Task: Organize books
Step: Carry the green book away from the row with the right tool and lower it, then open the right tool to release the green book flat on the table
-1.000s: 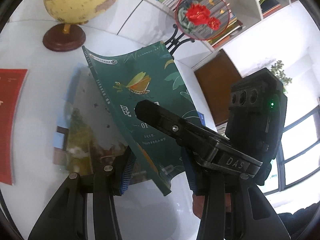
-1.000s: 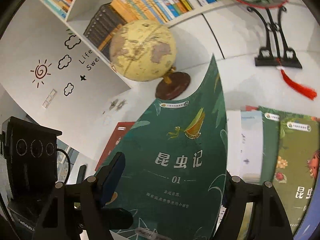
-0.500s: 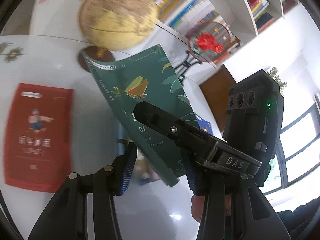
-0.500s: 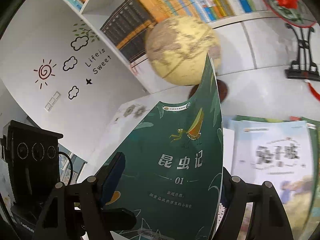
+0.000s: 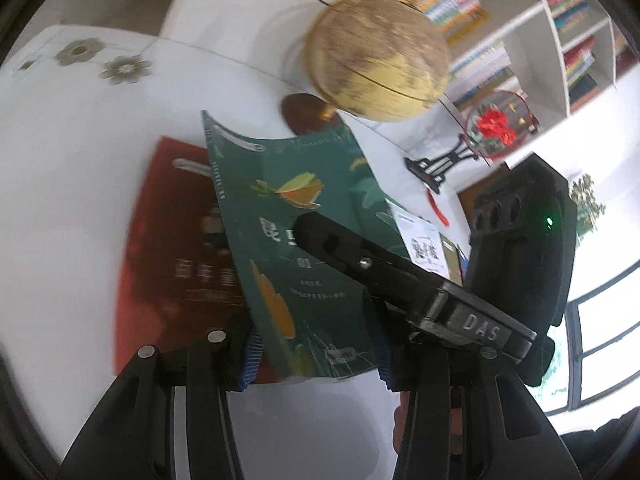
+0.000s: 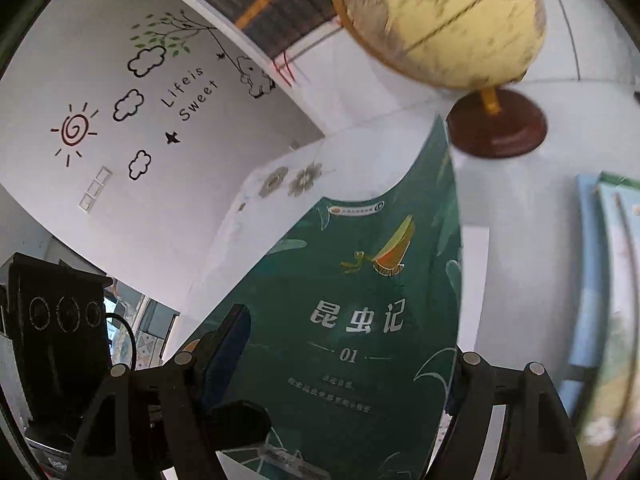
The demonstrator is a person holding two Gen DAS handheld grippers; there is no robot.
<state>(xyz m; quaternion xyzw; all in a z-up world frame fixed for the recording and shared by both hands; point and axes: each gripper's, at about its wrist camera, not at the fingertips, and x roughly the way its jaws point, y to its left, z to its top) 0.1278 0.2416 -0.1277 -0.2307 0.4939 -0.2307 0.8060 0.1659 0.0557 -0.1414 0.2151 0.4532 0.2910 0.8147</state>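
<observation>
The green book is in the air above the white bench, over a red book lying flat (likely the pile it joins). More books lie unsorted. Both claws clamp it: the left claw narrowly, the right claw half spread.

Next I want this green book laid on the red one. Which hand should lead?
Left, probably. The left gripper looks straight at the red book, which lies flat just behind the green book it clamps. The right gripper also grips the green book, but its view shows no red book.
</observation>
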